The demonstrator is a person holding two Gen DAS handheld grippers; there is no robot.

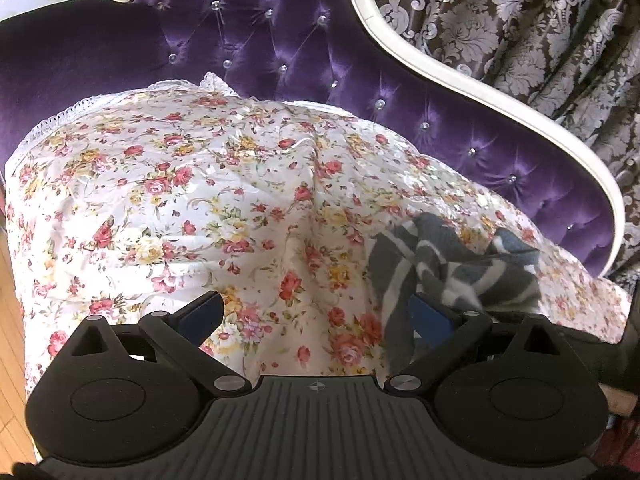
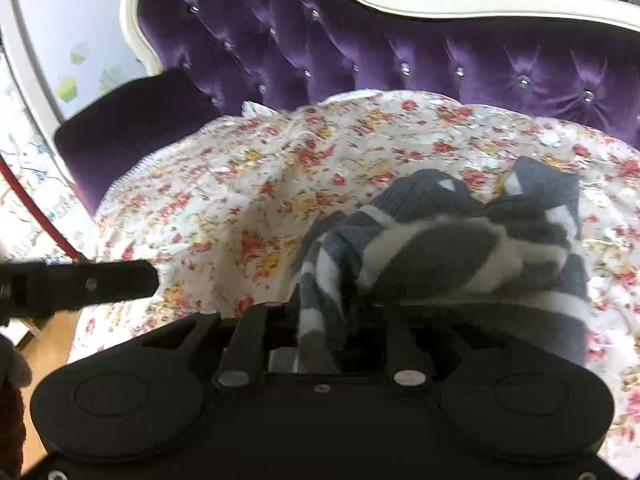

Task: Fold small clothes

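Meanwhile, on a purple tufted sofa draped with a flowered cover, a small grey-and-white striped garment lies bunched in a heap, not yet folded. It sits directly ahead of the right gripper, with a strip of the cloth trailing down between the two fingers; blur and the cloth itself hide whether the pads press on it, so its grip cannot be told. The left gripper stands wide open with nothing between its fingers, hovering over bare cover. From that side the garment lies off to the right, its near edge against the right-hand finger. In the right wrist view the left tool pokes in from the left edge, well clear of the heap. The bundle appears to run crosswise, from lower left up toward the sofa back at right. The right hand is plainly the nearer, and any spreading of the cloth looks likely to begin there, with the left reaching across to its right for a free edge.
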